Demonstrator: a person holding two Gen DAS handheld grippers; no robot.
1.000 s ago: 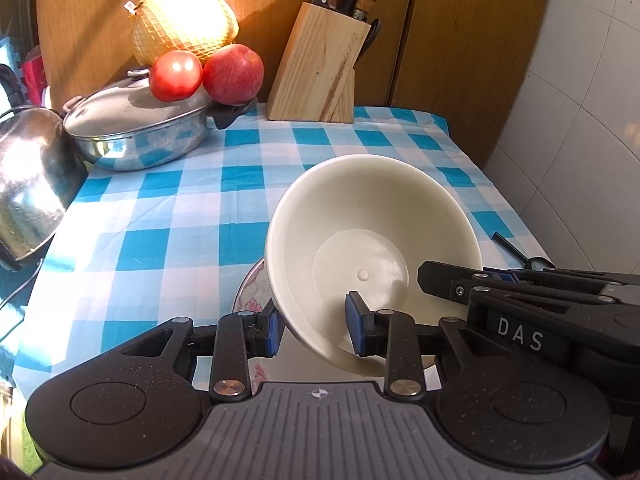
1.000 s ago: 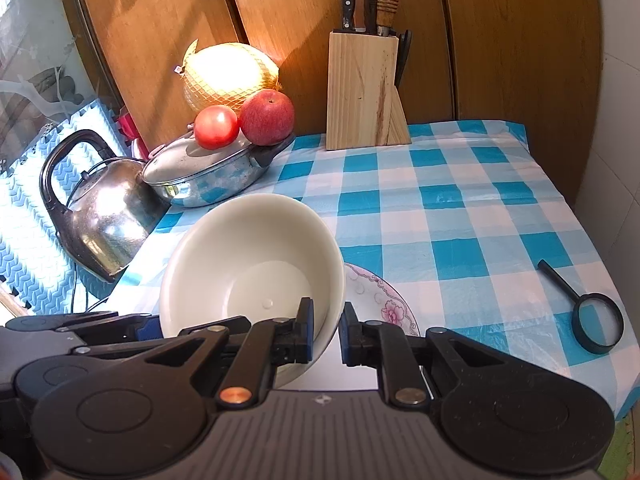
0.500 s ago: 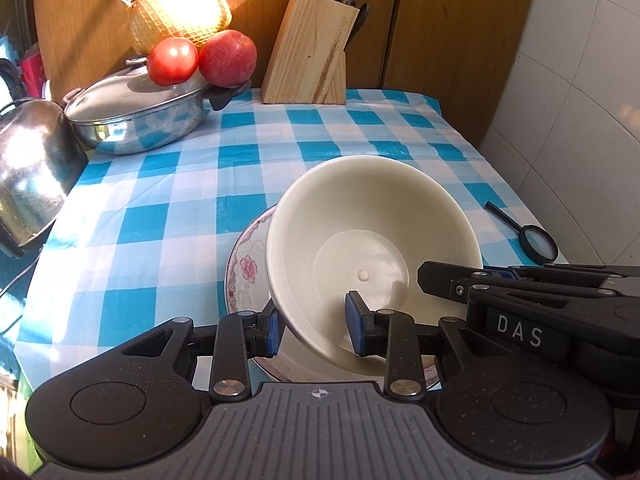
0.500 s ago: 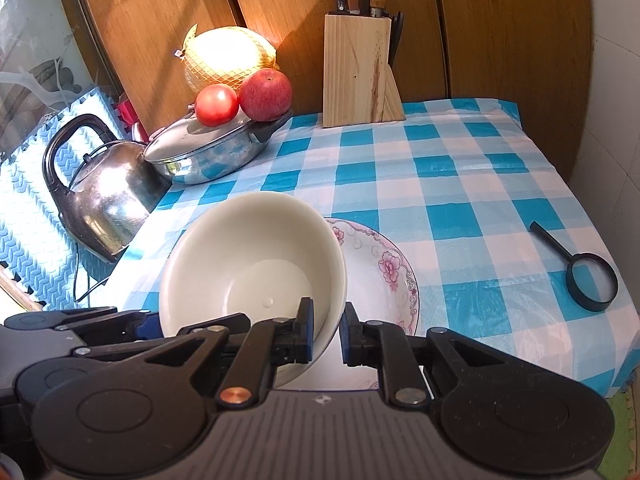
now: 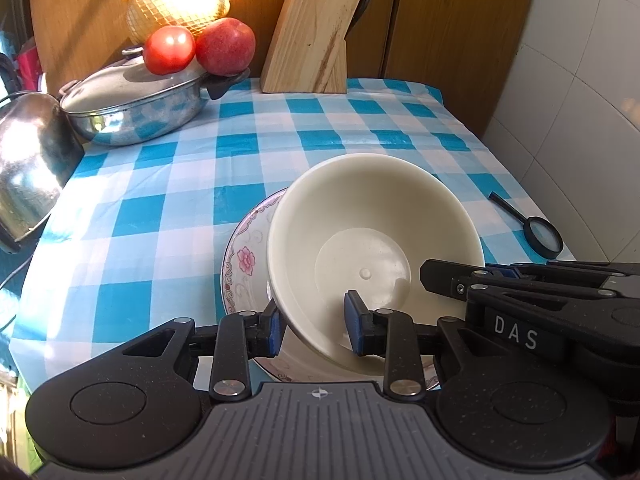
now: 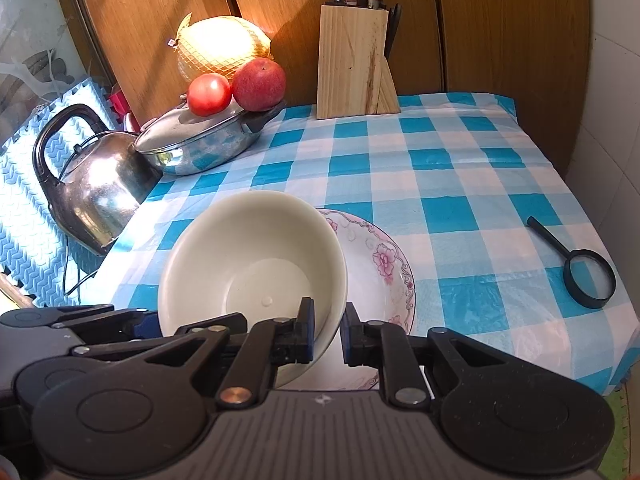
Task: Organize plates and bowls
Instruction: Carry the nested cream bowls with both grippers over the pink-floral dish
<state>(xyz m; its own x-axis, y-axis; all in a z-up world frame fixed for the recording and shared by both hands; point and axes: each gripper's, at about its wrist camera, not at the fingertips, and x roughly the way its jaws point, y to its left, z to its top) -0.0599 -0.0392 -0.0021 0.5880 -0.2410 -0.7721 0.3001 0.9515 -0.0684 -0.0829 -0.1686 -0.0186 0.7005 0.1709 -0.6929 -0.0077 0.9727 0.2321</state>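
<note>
Checked blue tablecloth (image 6: 448, 168) spreads ahead of both grippers. Left gripper (image 5: 314, 326) and right gripper (image 6: 326, 332) each pinch the cream bowl's (image 5: 372, 240) near rim, with the floral plate (image 6: 384, 264) directly beneath.

Kettle (image 6: 96, 188) + pot (image 6: 200, 144) crowd left; knife block (image 6: 354, 64) at back; magnifier (image 6: 576, 266) right; cloth centre open.
</note>
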